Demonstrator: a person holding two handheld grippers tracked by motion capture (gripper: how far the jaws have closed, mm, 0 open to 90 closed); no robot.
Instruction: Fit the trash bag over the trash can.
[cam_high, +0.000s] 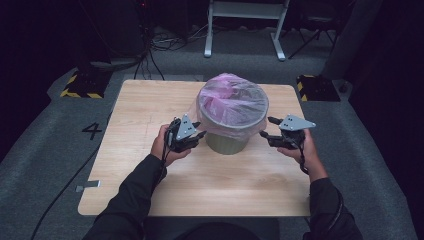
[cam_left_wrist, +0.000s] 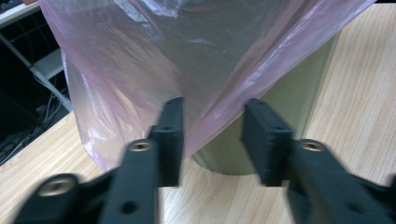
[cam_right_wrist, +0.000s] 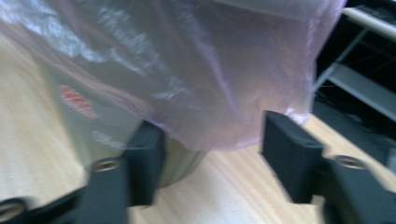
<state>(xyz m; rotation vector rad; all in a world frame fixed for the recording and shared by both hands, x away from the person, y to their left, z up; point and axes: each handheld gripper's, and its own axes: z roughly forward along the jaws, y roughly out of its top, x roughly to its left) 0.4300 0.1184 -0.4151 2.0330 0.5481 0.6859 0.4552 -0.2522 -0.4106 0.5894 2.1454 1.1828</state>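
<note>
An olive waste bin (cam_high: 227, 143) stands in the middle of the wooden table (cam_high: 145, 100). A pink see-through bag (cam_high: 232, 102) lines it and hangs down over the rim. My left gripper (cam_high: 197, 131) is close against the bin's left side, open. In the left gripper view its jaws (cam_left_wrist: 215, 105) stand apart with the bag's hem (cam_left_wrist: 163, 56) and the bin wall (cam_left_wrist: 285, 93) just beyond them. My right gripper (cam_high: 266, 127) is at the bin's right side, open. In the right gripper view its jaws (cam_right_wrist: 212, 123) are wide, and the bag's lower edge (cam_right_wrist: 187, 70) hangs beyond them, untouched by the pads.
Bare tabletop lies in front of and behind the bin. On the floor past the far corners sit two black-and-yellow striped blocks (cam_high: 80, 85) (cam_high: 317, 87). A white frame (cam_high: 245, 25) and cables (cam_high: 155, 50) lie farther back.
</note>
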